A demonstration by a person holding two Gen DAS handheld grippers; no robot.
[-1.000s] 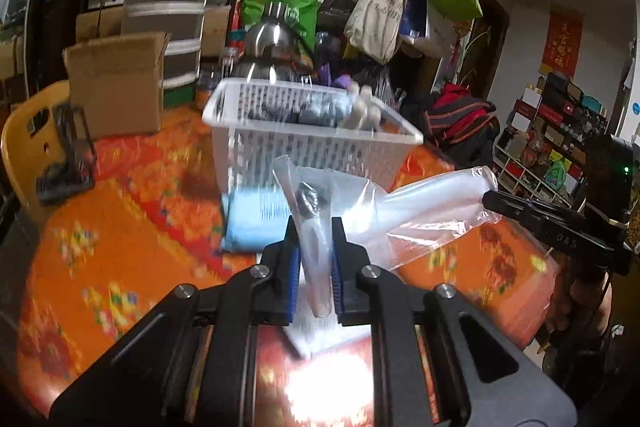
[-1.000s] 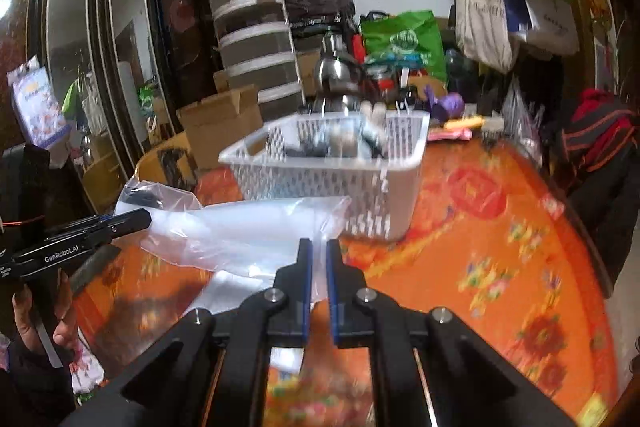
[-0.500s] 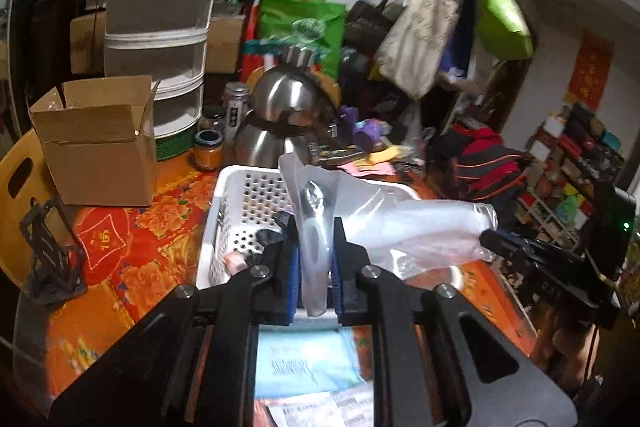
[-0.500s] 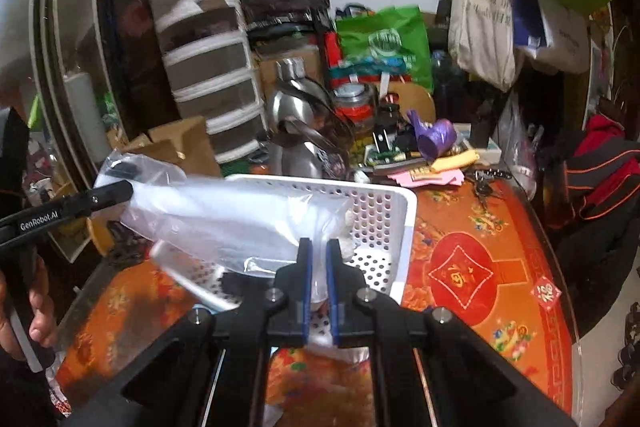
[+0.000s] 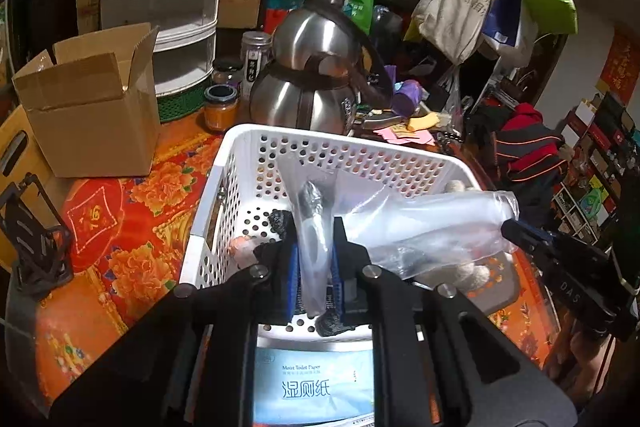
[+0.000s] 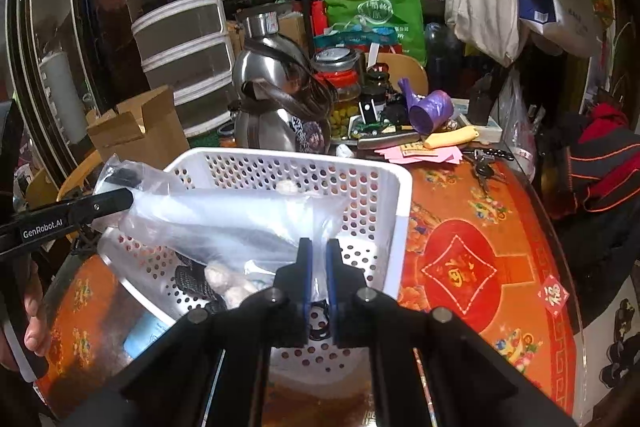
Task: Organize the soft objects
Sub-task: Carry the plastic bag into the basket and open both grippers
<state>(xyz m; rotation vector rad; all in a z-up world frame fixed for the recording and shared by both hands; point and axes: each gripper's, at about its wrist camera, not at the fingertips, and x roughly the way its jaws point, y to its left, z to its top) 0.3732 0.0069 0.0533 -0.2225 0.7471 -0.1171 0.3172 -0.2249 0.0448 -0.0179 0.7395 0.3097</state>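
Your left hand-held gripper (image 5: 315, 263) is clamped on one end of the clear plastic bag (image 5: 420, 227), and your right hand-held gripper (image 6: 316, 265) is pinched tight on the other end, so the bag hangs stretched between them like a sling. You hold it by both ends, I'd judge, so the limp film keeps a shape you can steer instead of folding on itself. It hangs over the white perforated basket (image 6: 392, 211), which stands toward the back of the bench (image 6: 480, 247) in front of the steel kettle (image 5: 316, 67). Dark and pale soft items (image 6: 224, 279) already lie on the basket floor beneath it. A blue wet-wipe pack (image 5: 312, 383) lies at the basket's near wall. The basket looks like the collecting place, so lowering and letting go with both sides together seems the likely next move; beware the film clinging to a pad.
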